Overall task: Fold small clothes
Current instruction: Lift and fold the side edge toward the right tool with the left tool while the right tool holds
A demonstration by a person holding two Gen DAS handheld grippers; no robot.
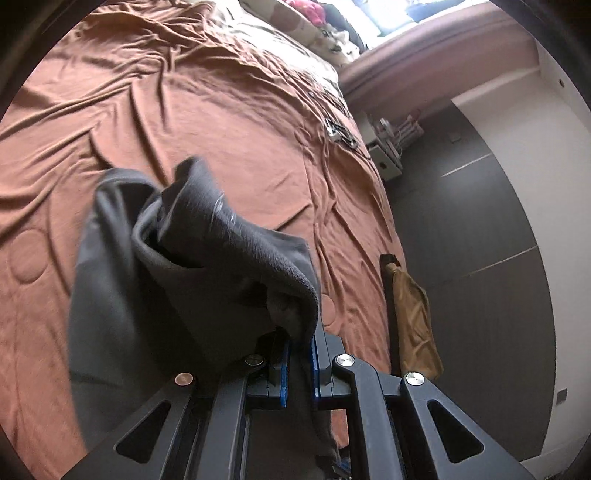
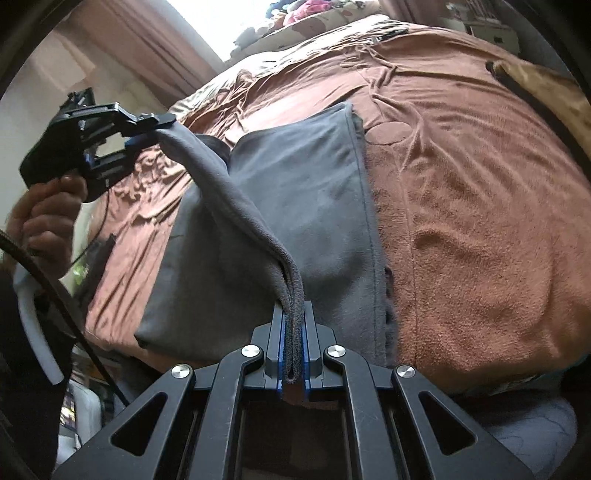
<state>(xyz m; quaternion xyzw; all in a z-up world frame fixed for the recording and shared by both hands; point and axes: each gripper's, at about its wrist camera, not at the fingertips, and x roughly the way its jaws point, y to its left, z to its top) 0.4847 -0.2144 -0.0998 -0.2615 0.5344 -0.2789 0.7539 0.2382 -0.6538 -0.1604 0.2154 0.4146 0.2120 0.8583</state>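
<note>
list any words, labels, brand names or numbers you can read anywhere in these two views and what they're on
None can be read.
Grey garment: no print or tag shows.
Left claw and right claw: no markings show.
Orange bedspread: plain, with stitched circles only.
Clutter by the window: too small and blurred to read.

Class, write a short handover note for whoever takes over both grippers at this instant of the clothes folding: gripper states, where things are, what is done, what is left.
Left gripper: shut on one end of the grey garment's raised hem.
Right gripper: shut on the other end of that hem.
The hem hangs in the air between them; the rest of the garment lies on the brown bedspread.
Done: both ends gripped and lifted.
Left: probably carry the held edge across, lay it down, let go, then fold again.
</note>
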